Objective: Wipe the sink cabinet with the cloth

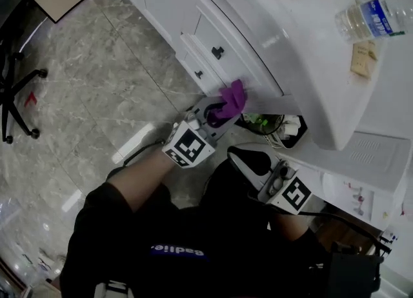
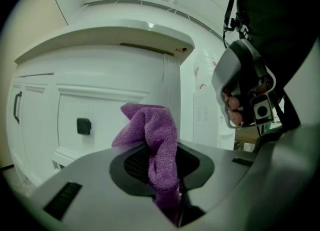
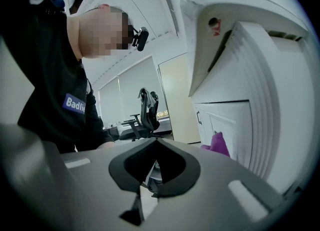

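The white sink cabinet [image 1: 213,26] is the biggest thing in front of me, its curved front and pale top filling the upper right of the head view. The grey marbled floor [image 1: 97,84] spreads away from the cabinet's foot. A black office chair [image 1: 16,90] stands on it, well apart from the cabinet.

My left gripper [image 1: 219,111] is up against the cabinet front, just below the overhanging top. Its jaws are clamped on the purple cloth [image 1: 231,99], which bunches out past the tips and, so far as I can tell from above, touches the cabinet's fluted corner post. In the left gripper view the cloth is pinched in the slot between the jaws and folds up in front of a drawer panel.

My right gripper [image 1: 240,156] hangs lower and a little back from the cabinet's corner. It has nothing in it, and its jaws are drawn together to a thin slit.

A clear water bottle [image 1: 371,18] lies on its side on the cabinet top. Smallest is a black knob [image 1: 217,51] on a drawer front
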A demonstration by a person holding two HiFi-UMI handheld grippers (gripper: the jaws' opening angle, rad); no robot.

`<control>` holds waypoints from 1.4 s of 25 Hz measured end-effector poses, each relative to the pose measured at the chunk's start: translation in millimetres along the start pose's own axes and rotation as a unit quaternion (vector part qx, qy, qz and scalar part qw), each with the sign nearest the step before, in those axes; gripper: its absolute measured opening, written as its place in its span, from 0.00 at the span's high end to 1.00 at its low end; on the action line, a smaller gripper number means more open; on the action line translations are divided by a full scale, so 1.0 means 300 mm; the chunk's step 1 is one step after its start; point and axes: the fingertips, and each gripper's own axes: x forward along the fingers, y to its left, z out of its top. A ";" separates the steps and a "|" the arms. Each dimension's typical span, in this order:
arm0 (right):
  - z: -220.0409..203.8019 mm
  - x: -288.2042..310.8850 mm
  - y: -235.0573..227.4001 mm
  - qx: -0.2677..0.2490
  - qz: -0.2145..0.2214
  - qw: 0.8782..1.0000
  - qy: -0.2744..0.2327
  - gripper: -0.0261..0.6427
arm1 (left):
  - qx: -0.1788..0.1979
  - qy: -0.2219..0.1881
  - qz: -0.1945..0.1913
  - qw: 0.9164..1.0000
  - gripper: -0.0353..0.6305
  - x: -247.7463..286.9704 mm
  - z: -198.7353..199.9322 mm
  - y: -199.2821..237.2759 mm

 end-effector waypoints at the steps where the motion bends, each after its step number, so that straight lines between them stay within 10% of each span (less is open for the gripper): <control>1: 0.034 0.001 0.020 0.004 -0.002 1.000 0.008 0.97 | -0.002 0.000 0.003 1.000 0.82 -0.026 0.043 -0.004; 22: 1.278 -0.166 0.502 0.007 -0.008 1.000 0.002 0.97 | -0.060 0.027 0.074 0.995 0.82 -0.636 1.393 -0.316; 35: 1.581 -0.364 0.655 -0.003 -0.024 0.998 -0.061 0.97 | -0.061 -0.009 0.067 0.996 0.82 -0.681 1.894 -0.531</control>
